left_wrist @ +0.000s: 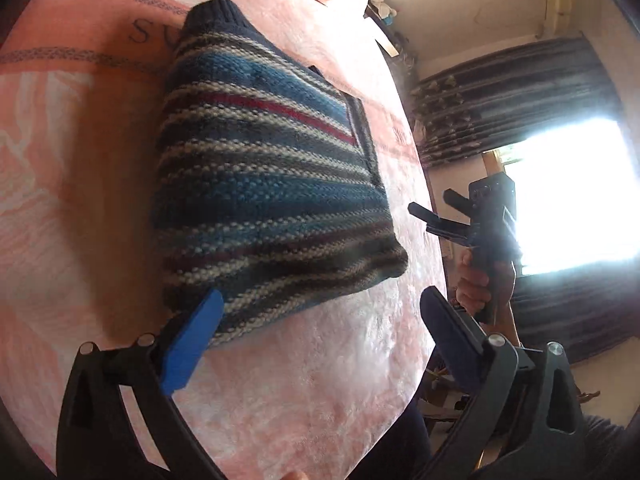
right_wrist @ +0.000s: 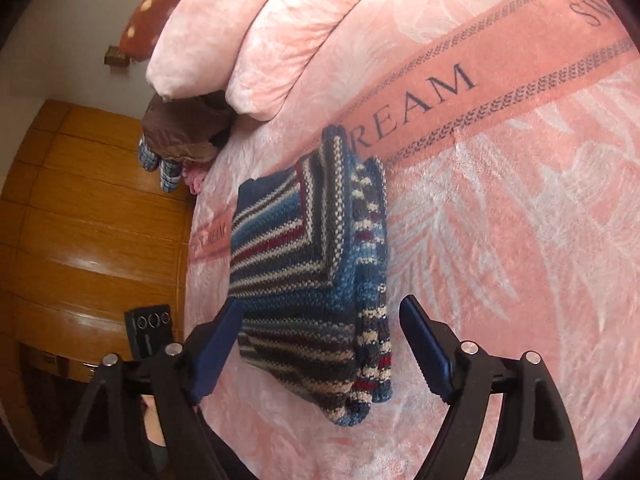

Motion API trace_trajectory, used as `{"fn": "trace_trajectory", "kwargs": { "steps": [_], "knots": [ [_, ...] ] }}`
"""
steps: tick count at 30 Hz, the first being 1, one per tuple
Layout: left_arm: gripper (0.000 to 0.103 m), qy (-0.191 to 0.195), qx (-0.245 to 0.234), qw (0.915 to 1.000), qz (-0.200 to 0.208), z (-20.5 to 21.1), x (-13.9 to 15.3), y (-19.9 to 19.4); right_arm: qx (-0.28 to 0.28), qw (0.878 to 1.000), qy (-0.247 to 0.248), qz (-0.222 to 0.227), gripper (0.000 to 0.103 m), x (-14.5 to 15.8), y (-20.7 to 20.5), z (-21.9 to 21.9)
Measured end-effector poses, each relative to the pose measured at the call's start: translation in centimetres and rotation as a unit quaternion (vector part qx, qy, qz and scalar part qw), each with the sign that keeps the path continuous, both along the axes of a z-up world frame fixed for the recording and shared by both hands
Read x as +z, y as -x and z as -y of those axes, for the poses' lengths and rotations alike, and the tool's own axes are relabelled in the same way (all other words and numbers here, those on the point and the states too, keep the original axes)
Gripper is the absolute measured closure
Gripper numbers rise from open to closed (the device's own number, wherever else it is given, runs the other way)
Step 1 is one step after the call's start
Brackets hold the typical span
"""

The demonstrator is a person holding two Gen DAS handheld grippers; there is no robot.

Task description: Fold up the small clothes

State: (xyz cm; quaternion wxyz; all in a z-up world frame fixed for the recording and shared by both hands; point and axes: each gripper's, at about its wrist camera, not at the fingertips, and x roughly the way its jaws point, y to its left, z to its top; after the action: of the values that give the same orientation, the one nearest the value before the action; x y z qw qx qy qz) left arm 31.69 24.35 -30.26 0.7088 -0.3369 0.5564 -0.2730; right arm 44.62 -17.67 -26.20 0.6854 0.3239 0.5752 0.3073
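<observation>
1. Sweater (right_wrist: 312, 280), striped knit in blue, cream and dark red, lay folded into a compact block on the pink blanket (right_wrist: 500, 220) covering the bed, near the bed edge at 9 o'clock in the right wrist view.
2. Sleeve (right_wrist: 370, 264) was folded over the top along the block's 3 o'clock side in that view; the ribbed hem (left_wrist: 218, 12) sat at 12 o'clock in the left wrist view.
3. Left gripper (left_wrist: 320, 320) was spread wide and held nothing; one blue finger (left_wrist: 192, 344) lay at or over the near corner of the sweater, though contact could not be confirmed.
4. Right gripper (right_wrist: 320, 344) was likewise spread wide and empty, its jaws straddling the near end of the block from above. In the left wrist view it appeared at 3 o'clock (left_wrist: 440, 216), raised off the bed in a hand (left_wrist: 476, 284).
5. Assessment: folding appeared essentially complete; the remaining step would likely be tidying or setting aside.
6. Recommendation: if a further fold or a lift is wanted, grip through all layers at the near edge, both corners together, so the sleeve does not slide off. Thick knit resists creasing; press flat after release.
7. Other garments (right_wrist: 180, 136) lay heaped at 10 o'clock beside the pillows (right_wrist: 248, 32).
</observation>
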Motion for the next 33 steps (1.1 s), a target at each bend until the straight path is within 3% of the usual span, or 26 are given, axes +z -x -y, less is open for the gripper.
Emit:
{"fn": "trace_trajectory", "kwargs": {
  "steps": [3,5,9,11,20,26,28,31,33],
  "knots": [
    [0.005,-0.004,0.029,0.9986,-0.044,-2.5,-3.1,-0.5,-0.007,0.998,-0.041,-0.048,0.018,-2.6,-3.8,-0.1],
    [0.005,0.005,0.034,0.998,-0.054,-3.5,-5.1,-0.9,0.006,0.997,-0.04,-0.062,0.018,-4.4,-5.5,-1.3],
    [0.004,0.076,0.039,0.9956,-0.04,-4.2,-6.5,-1.9,0.036,0.996,-0.029,-0.079,0.018,-7.3,-7.9,-4.4],
    [0.004,0.092,0.03,0.9947,-0.034,-3.6,-6.8,-2.5,0.046,0.995,-0.027,-0.08,0.016,-8.2,-8.8,-5.5],
    [0.004,0.121,-0.031,0.9916,-0.034,2.0,-7.6,-4.6,0.087,0.994,-0.03,-0.065,0.014,-8.1,-11.2,-8.9],
    [0.004,0.092,-0.019,0.9923,-0.081,3.7,-7.8,-5.8,0.097,0.994,-0.018,-0.048,0.012,-7.9,-11.4,-11.1],
    [0.009,0.078,-0.018,0.992,-0.097,4.1,-7.8,-6.4,0.095,0.994,-0.014,-0.045,0.018,-7.8,-11.1,-11.1],
    [0.025,0.072,0.002,0.9891,-0.128,4.1,-8.0,-6.8,0.093,0.994,-0.011,-0.052,0.047,-8.1,-10.8,-11.1],
    [0.036,0.066,0.009,0.9876,-0.142,4.0,-8.1,-6.8,0.085,0.995,-0.015,-0.052,0.053,-8.0,-10.5,-10.9]
  ]
}}
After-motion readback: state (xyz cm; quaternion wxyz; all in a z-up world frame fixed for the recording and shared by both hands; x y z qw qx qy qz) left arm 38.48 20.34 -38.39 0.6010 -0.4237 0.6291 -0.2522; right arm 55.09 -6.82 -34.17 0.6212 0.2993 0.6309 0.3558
